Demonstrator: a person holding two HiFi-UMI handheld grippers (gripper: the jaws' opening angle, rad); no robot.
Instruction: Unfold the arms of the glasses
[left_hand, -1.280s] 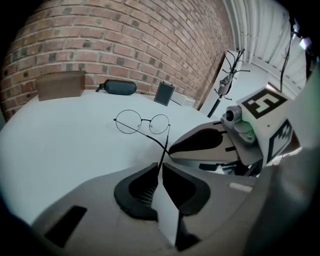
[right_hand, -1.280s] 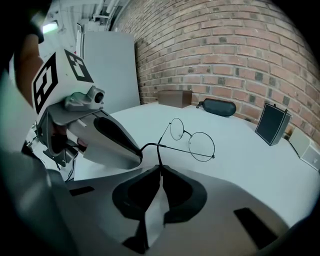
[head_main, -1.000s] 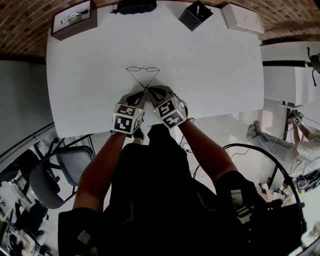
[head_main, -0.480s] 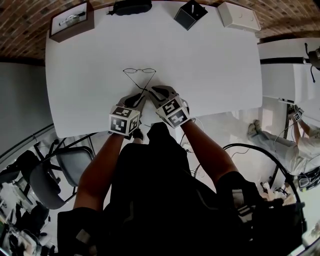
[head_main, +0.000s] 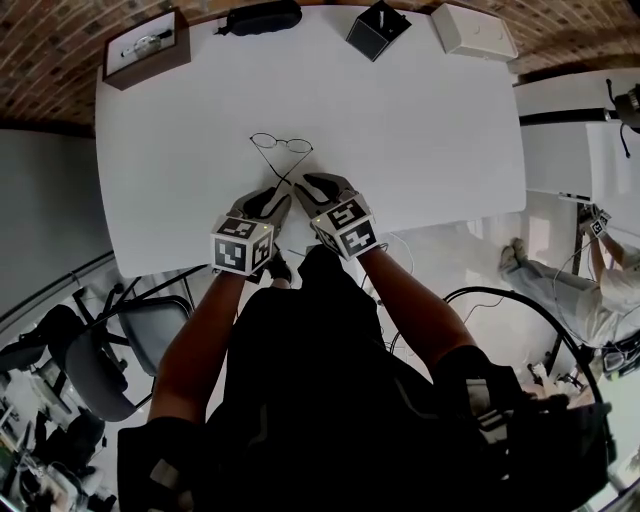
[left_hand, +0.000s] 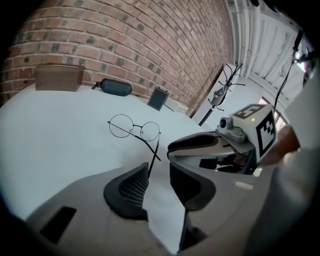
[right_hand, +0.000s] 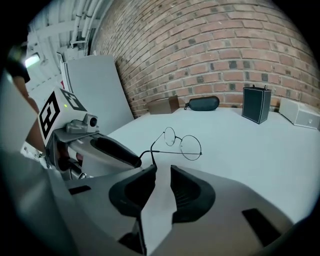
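Left claw (left_hand: 159, 170) newly open round glasses (left_hand: 133, 129)

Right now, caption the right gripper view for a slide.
Open right gripper at an arm tip of round glasses on a white table.

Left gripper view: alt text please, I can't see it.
The left gripper has just opened its jaws, with one arm tip of the round wire glasses loose between them. The glasses lie on a white table.
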